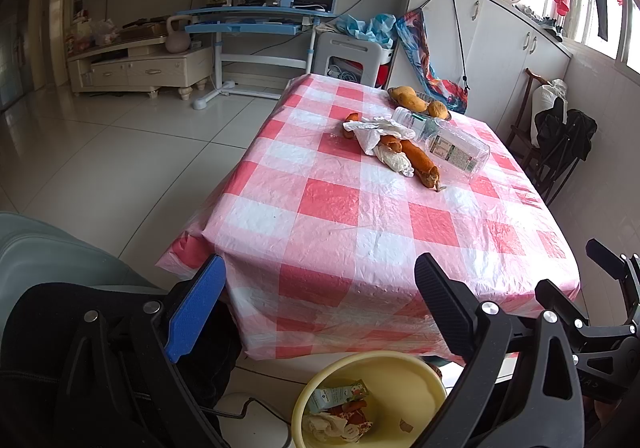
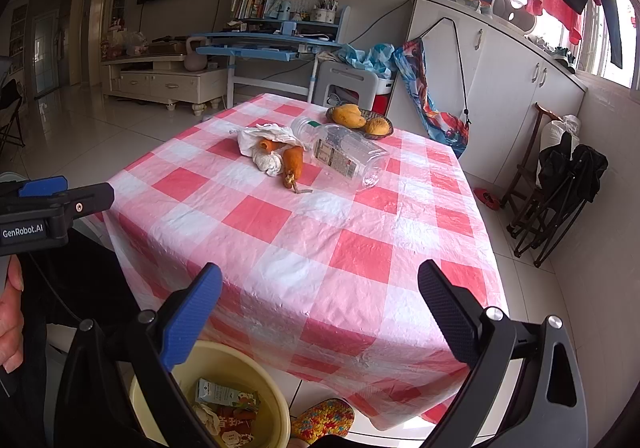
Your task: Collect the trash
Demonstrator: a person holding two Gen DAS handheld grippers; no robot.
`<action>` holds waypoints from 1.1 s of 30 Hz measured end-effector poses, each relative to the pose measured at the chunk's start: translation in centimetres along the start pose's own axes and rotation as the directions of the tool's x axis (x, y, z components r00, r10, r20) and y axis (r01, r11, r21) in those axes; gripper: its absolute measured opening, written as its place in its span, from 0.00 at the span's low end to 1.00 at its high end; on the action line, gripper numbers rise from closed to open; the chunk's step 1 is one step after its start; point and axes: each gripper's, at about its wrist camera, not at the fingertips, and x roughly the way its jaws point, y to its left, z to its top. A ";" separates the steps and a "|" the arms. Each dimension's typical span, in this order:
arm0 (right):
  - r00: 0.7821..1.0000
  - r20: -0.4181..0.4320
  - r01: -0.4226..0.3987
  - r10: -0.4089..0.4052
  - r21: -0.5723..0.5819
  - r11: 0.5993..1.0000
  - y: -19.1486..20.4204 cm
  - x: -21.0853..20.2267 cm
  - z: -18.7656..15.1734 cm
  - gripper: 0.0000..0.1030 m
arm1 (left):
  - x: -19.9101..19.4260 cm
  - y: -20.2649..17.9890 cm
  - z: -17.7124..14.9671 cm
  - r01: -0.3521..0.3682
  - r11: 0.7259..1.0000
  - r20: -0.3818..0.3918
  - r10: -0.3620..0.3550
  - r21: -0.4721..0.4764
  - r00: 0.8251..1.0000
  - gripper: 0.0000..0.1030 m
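Trash left on the red-and-white checked plastic tabletop [image 2: 340, 248] is bunched toward the far edge: a clear plastic bottle with a printed label [image 2: 344, 154] lying on its side, crumpled white tissue paper [image 2: 272, 144] wrapped loosely around a couple of orange carrot-like scraps [image 2: 294, 164], one of which pokes out toward the near side. The woven dish of yellow mangoes [image 2: 360, 120] right behind the bottle near the far edge is probably not trash, so I'd leave it alone.

The round pale-yellow plastic bin [image 1: 372, 400] sits on the floor just below the near edge, which makes sense, anything grabbed can drop straight in. It already holds a small carton, a wrapper and some tissue.

Both tools are empty with the jaws spread wide: the left tool [image 1: 320, 312] hangs over the bin and near edge, the right tool [image 2: 320, 320] beside it at the same edge, well short of the pile. My guess is that's the gap between drops, and the next reach goes for the bottle or the tissue bundle. The bottle may roll if nudged.
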 end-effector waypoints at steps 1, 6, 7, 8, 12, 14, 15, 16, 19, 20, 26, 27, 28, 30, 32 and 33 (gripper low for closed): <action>1.000 0.000 0.000 0.000 0.000 1.000 0.0 0.0 0.0 0.91 | 0.0 0.0 0.0 0.000 1.000 0.000 0.000 -0.001 1.000 0.89; 1.000 0.000 0.000 0.000 0.000 1.000 0.0 0.0 0.0 0.91 | 0.0 0.0 0.0 0.000 1.000 0.000 0.000 -0.001 1.000 0.89; 1.000 0.000 0.001 -0.001 0.000 1.000 0.0 0.0 0.0 0.91 | 0.0 0.0 0.0 0.000 1.000 0.000 0.000 -0.001 1.000 0.89; 1.000 -0.001 0.000 0.000 0.000 1.000 0.0 0.0 0.0 0.91 | 0.0 0.0 0.0 0.000 1.000 -0.001 0.000 -0.001 1.000 0.89; 1.000 0.000 0.001 -0.001 0.000 1.000 0.0 0.0 0.0 0.91 | 0.1 0.0 0.0 0.000 1.000 -0.001 0.000 -0.003 1.000 0.89; 1.000 0.000 0.001 -0.001 0.001 1.000 0.0 0.0 0.0 0.91 | 0.0 0.1 0.1 0.000 1.000 -0.001 0.000 -0.003 1.000 0.89; 1.000 -0.001 0.001 -0.001 0.000 1.000 0.0 0.0 0.0 0.91 | 0.1 0.0 0.0 0.000 1.000 -0.001 0.000 -0.003 1.000 0.89; 1.000 0.000 0.001 -0.001 0.000 1.000 0.0 0.0 0.0 0.91 | 0.1 0.1 0.0 0.000 1.000 -0.001 0.000 -0.003 1.000 0.89; 1.000 0.000 0.001 -0.001 -0.001 1.000 0.0 0.0 0.0 0.91 | 0.1 0.1 0.1 -0.001 1.000 -0.003 0.001 -0.003 1.000 0.89; 1.000 0.000 0.001 -0.001 0.000 1.000 0.0 0.0 0.0 0.91 | 0.1 0.1 0.1 -0.001 1.000 -0.003 0.001 -0.003 1.000 0.89; 1.000 0.000 0.001 -0.001 -0.001 1.000 0.1 0.0 0.0 0.91 | 0.1 0.2 0.1 0.000 1.000 -0.003 0.000 -0.004 1.000 0.89; 1.000 -0.001 0.001 -0.001 -0.001 1.000 0.1 0.0 0.0 0.91 | 0.2 0.2 0.0 0.000 1.000 -0.003 0.000 -0.004 1.000 0.89; 1.000 0.000 0.001 -0.001 -0.001 1.000 0.1 0.0 0.0 0.91 | 0.2 0.2 0.0 0.000 1.000 -0.003 0.000 -0.004 1.000 0.89; 1.000 0.000 0.001 -0.001 -0.001 1.000 0.1 0.0 0.0 0.91 | 0.2 0.2 0.1 0.000 1.000 -0.003 0.000 -0.005 1.000 0.89; 1.000 0.000 0.001 -0.001 0.000 1.000 0.1 -0.1 0.0 0.91 | 0.2 0.2 0.1 0.000 1.000 -0.003 0.000 -0.005 1.000 0.89; 1.000 0.000 0.001 -0.001 -0.001 1.000 0.1 -0.1 0.0 0.91 | 0.2 0.2 0.0 0.000 1.000 -0.004 0.000 -0.005 1.000 0.89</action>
